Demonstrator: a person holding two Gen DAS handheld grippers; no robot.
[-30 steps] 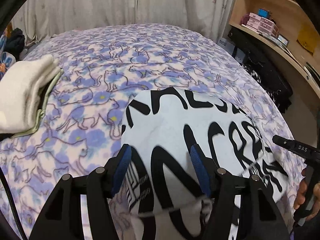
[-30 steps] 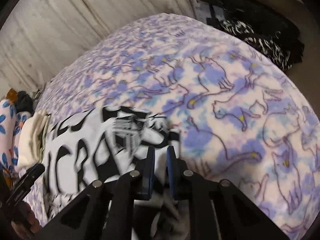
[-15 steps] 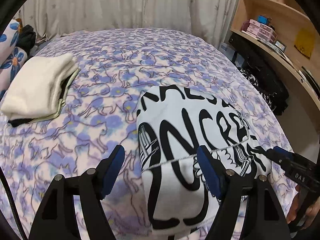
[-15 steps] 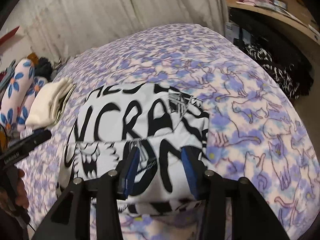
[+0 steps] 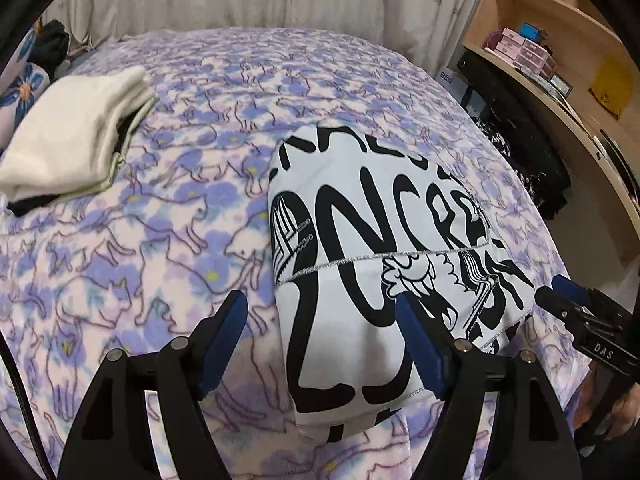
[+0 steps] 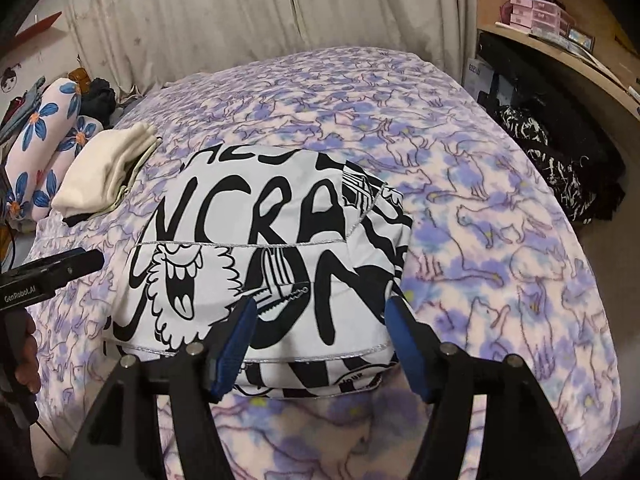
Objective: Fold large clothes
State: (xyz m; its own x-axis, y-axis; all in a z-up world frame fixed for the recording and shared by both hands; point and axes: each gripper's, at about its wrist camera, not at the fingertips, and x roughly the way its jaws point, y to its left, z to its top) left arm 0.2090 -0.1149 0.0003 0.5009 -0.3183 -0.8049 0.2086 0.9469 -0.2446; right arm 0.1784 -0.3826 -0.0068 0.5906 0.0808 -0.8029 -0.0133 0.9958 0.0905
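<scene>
A white garment with big black lettering [image 5: 372, 248] lies folded into a compact rectangle on the bed, also seen as the garment [image 6: 260, 248] in the right wrist view. My left gripper [image 5: 322, 340] hovers over its near left corner, jaws still opening, blue pads clear of the cloth. My right gripper [image 6: 318, 338] hangs above the garment's near right edge, jaws opening wide, nothing pinched. The right gripper's tip [image 5: 568, 304] shows at the garment's right side in the left wrist view, and the left gripper's body [image 6: 48, 272] shows at the left in the right wrist view.
The bedspread [image 5: 160, 240] has purple cat prints. A folded cream garment [image 5: 76, 140] lies at the bed's far left. Flowered pillows [image 6: 44, 140] sit beyond it. Dark clothes [image 6: 560, 160] and wooden shelves [image 5: 552, 60] stand at the right, with curtains [image 6: 280, 8] behind.
Both grippers let go of the garment and opened, pulling back and up. The right gripper, shut on the cloth a second ago, now stands wide; the folded garment lies flat.
</scene>
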